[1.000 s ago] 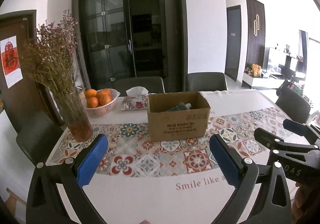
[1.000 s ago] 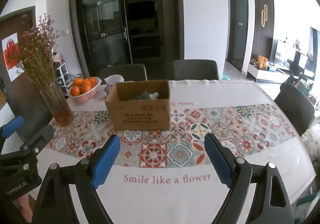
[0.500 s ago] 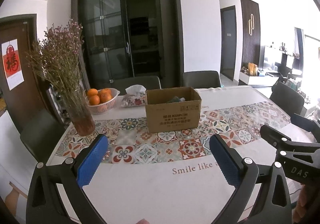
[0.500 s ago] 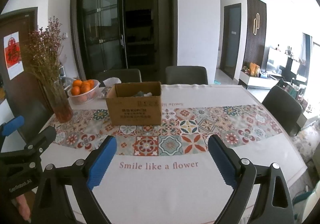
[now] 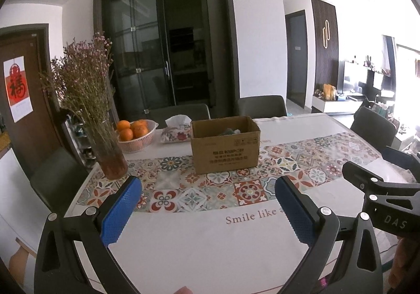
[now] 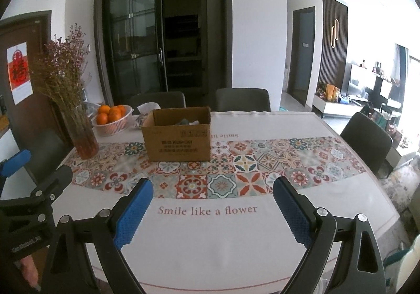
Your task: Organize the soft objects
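Both grippers hang over the near edge of the table (image 6: 328, 136), well back from the cardboard box (image 6: 179, 134). Left gripper (image 5: 208, 208) has jaws spread wide w/ nothing between the blue pads; right gripper (image 6: 214, 210) same, wide open and holding nothing. The soft things seem to sit inside the box, only bits of dark and pale fabric show over the rim, so can't tell what or how many. Risks, as I judge them: box is light and open-topped, so a one-sided pull on cloth could drag or tip it. The glass vase (image 5: 109, 155) of dried flowers stands near the box on the left, so a wide left reach could clip it. Fruit basket (image 5: 136, 134) & tissue pack (image 5: 177, 131) sit just behind.
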Demonstrator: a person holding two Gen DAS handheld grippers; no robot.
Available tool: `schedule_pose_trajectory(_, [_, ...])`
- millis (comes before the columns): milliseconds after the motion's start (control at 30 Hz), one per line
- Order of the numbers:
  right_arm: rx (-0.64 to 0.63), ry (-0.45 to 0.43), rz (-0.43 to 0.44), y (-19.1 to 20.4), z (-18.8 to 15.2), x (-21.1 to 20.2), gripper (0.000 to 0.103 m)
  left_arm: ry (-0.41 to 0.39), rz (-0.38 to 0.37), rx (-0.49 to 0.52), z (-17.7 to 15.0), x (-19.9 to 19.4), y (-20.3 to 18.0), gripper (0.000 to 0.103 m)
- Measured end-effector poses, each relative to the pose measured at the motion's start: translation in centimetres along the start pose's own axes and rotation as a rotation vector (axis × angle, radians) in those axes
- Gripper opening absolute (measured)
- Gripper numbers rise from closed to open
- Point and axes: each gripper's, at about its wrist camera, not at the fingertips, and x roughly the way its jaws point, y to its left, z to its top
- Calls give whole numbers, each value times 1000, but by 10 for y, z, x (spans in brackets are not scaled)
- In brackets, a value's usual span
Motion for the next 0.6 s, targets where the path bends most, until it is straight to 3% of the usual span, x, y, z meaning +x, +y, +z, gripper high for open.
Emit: schedule_pose_trajectory(600, [9, -6, 12, -3, -3, -10, 94, 4, -29, -15, -2, -7, 1, 103])
